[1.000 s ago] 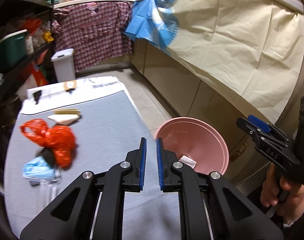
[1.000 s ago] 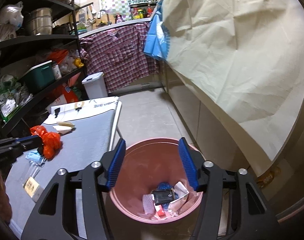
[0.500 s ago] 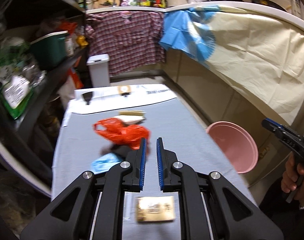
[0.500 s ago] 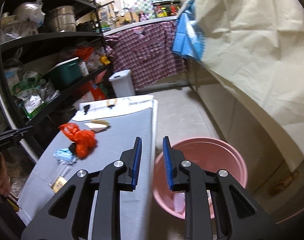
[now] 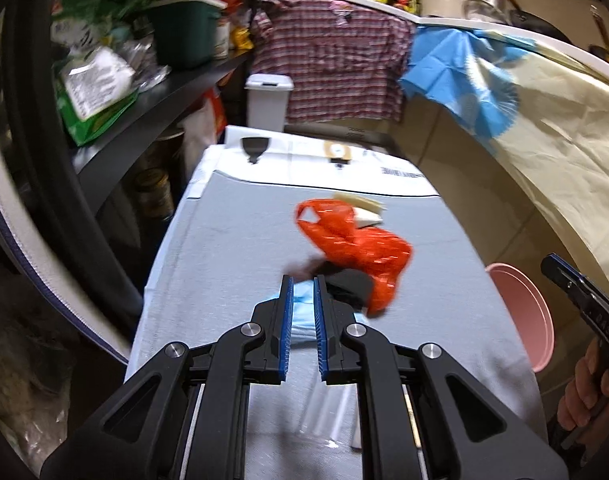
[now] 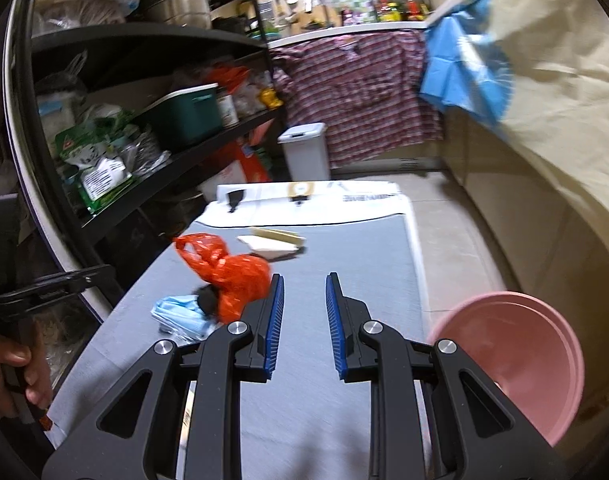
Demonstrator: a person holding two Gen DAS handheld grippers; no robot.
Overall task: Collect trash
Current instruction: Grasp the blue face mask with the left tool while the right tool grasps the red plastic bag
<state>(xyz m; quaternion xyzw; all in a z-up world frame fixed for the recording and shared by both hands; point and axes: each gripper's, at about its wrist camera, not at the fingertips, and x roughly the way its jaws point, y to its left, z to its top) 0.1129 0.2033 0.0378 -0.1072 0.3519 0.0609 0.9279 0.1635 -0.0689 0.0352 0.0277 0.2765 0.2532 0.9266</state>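
Note:
A red plastic bag lies on the grey board, with a dark scrap and a blue face mask beside it. White and tan paper pieces lie behind the bag. My left gripper hovers just above the mask, its jaws a narrow gap apart, empty. My right gripper is open and empty over the board, right of the red bag and mask. The pink bin stands on the floor to the right; it also shows in the left wrist view.
A clear plastic wrapper lies on the board under my left gripper. Black shelves packed with goods run along the left. A white lidded bin and a plaid shirt are at the far end. A cream sheet covers the counter on the right.
Both grippers swung left from the pink bin toward the board. The left gripper moved forward over the blue mask. The right gripper closed to a narrow gap, then opened wider.

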